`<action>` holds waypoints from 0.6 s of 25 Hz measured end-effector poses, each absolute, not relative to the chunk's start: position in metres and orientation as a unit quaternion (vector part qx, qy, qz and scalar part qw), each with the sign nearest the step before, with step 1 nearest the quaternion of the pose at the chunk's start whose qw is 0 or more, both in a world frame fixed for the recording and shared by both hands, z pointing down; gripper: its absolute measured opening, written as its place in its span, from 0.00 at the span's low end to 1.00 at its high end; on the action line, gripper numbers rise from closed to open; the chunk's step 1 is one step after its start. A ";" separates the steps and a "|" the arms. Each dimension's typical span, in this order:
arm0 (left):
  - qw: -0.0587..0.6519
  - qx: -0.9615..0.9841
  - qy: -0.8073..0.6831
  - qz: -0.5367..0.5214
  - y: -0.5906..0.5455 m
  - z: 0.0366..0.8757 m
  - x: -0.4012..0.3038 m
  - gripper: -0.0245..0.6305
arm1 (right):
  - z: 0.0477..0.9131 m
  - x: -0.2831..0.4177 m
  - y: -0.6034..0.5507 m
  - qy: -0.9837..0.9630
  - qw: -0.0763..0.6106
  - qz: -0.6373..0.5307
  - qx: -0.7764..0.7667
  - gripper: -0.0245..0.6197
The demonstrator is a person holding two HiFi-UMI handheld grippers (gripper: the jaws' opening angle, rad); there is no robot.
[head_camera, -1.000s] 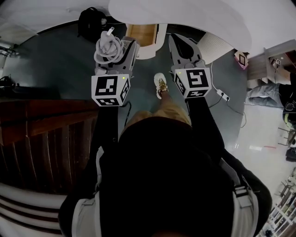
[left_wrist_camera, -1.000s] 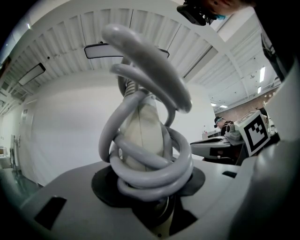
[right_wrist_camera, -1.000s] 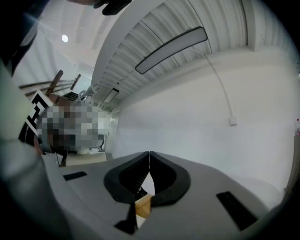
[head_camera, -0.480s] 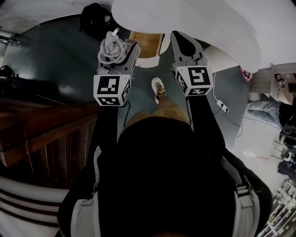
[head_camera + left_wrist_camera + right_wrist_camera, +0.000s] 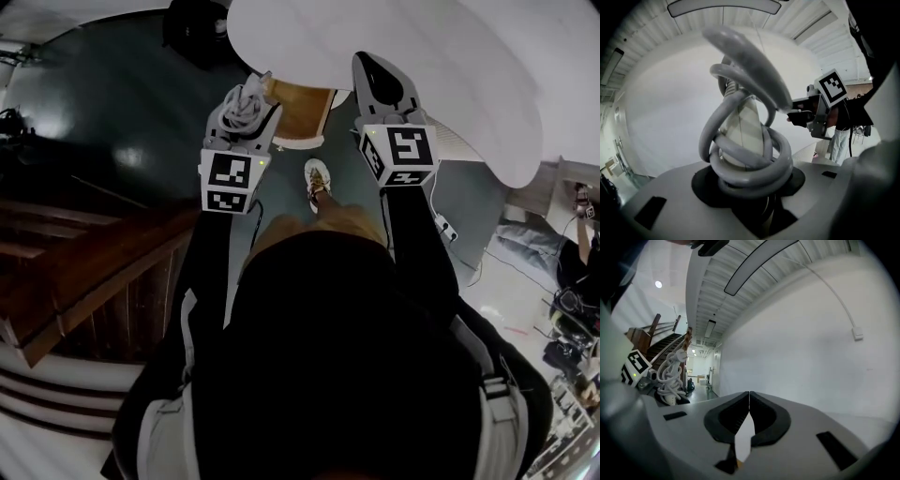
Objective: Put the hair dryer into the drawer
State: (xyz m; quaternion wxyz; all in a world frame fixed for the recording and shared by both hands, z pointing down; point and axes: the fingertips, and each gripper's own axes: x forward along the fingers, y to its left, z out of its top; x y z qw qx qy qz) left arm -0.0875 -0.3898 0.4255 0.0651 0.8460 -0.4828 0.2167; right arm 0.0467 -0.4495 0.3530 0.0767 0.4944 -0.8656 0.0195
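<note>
Arms outstretched; left gripper [image 5: 248, 111] grips the hair dryer [image 5: 740, 133]; right gripper [image 5: 377, 73] clenched empty.

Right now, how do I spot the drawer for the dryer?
Find the big white counter at the top of the head view. At its near edge, just beyond the white shoe, is the open drawer: the only wood-brown box amid white and dark floor.

White wall [image 5: 422, 56], dark glossy floor [image 5: 103, 103], wooden staircase [image 5: 84, 272] at left.
</note>
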 end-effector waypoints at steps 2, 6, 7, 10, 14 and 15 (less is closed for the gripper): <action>0.077 0.840 -0.476 0.249 -0.384 0.448 -0.078 0.37 | 0.364 0.060 -0.450 -0.867 0.079 0.031 0.491 0.08; 0.089 0.794 -0.506 0.326 -0.210 0.448 -0.072 0.37 | 0.346 0.063 -0.310 -0.898 0.067 0.045 0.433 0.08; 0.092 0.777 -0.518 0.345 -0.158 0.441 -0.075 0.37 | 0.335 0.058 -0.266 -0.907 0.063 0.048 0.413 0.08; 0.089 0.758 -0.517 0.387 -0.082 0.435 -0.083 0.37 | 0.320 0.046 -0.204 -0.916 0.065 0.054 0.392 0.08; 0.094 0.758 -0.494 0.416 -0.089 0.459 -0.097 0.37 | 0.330 0.030 -0.216 -0.916 0.080 0.060 0.389 0.08; 0.098 0.757 -0.490 0.421 -0.092 0.465 -0.095 0.37 | 0.334 0.029 -0.221 -0.916 0.084 0.062 0.388 0.08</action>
